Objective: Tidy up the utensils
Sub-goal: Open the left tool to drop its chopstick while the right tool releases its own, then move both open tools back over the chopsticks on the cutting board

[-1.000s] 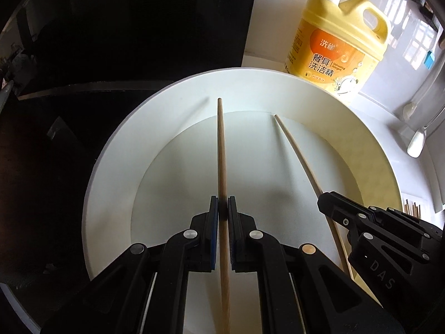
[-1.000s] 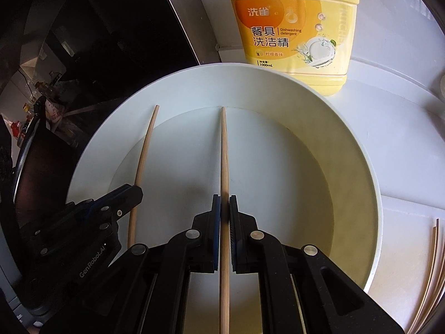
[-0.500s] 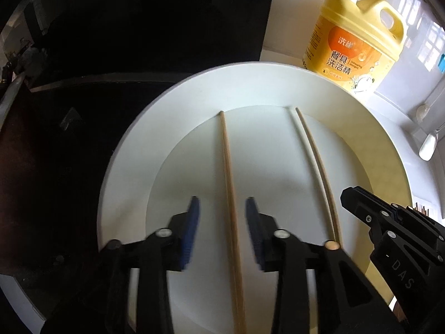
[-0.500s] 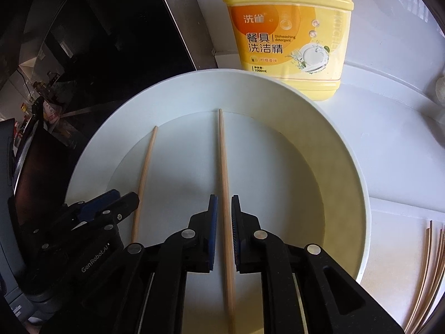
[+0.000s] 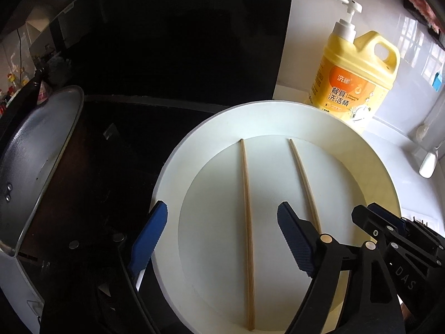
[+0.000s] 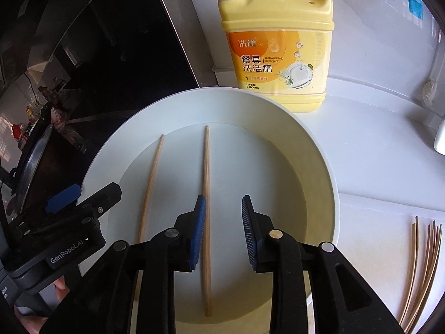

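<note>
Two wooden chopsticks lie side by side in a large white plate. The left chopstick lies between the jaws of my open left gripper, untouched. The right chopstick lies just beside the left pad of my open right gripper. Both grippers are empty and hover above the plate's near side. The right gripper also shows in the left wrist view, and the left gripper in the right wrist view.
A yellow dish detergent bottle stands behind the plate on the white counter. Several more chopsticks lie at the right. A metal pan sits on the dark stove at the left. A white spoon lies far right.
Both grippers opened and let go of their chopsticks, which now lie flat in the plate. Both grippers drew back and rose from the plate.
</note>
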